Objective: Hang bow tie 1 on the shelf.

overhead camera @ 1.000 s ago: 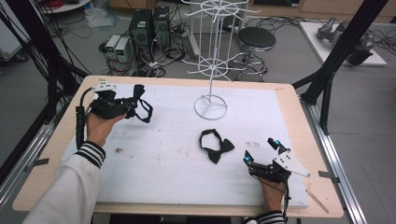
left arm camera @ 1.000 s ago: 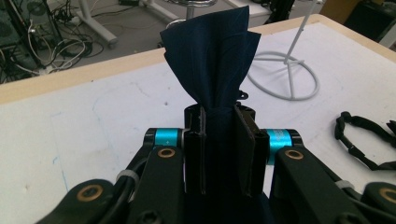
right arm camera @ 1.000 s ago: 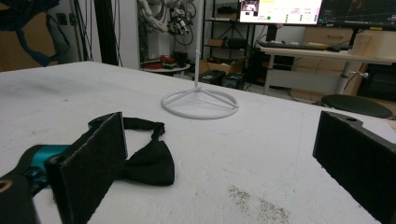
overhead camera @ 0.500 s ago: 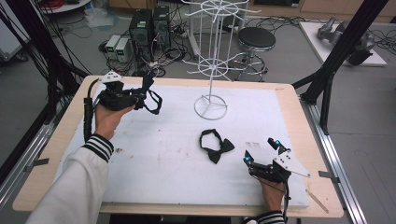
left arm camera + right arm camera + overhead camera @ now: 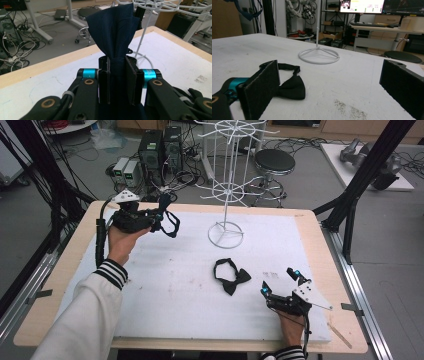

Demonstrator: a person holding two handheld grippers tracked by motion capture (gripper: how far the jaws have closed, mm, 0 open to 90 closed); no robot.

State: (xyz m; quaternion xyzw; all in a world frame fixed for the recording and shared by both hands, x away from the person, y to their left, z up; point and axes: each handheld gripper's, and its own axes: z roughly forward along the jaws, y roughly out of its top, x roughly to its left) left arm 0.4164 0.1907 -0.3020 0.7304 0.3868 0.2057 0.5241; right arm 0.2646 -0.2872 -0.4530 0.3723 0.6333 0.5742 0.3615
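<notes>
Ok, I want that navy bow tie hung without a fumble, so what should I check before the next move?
1. Left gripper shut on the navy tie: ok.
2. Tie gripped at its knot: ok.
3. Strap hanging free below the gripper: ok.
4. Strap loop open enough for a hook: cannot tell.
5. Rack upright, base flat on the mat: ok.
6. Right gripper open, apart from the black tie: ok.

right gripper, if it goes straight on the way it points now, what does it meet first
Probably the black bow tie, lying just ahead by the left pad of the right gripper; the white stand's ring base sits farther back.
</notes>
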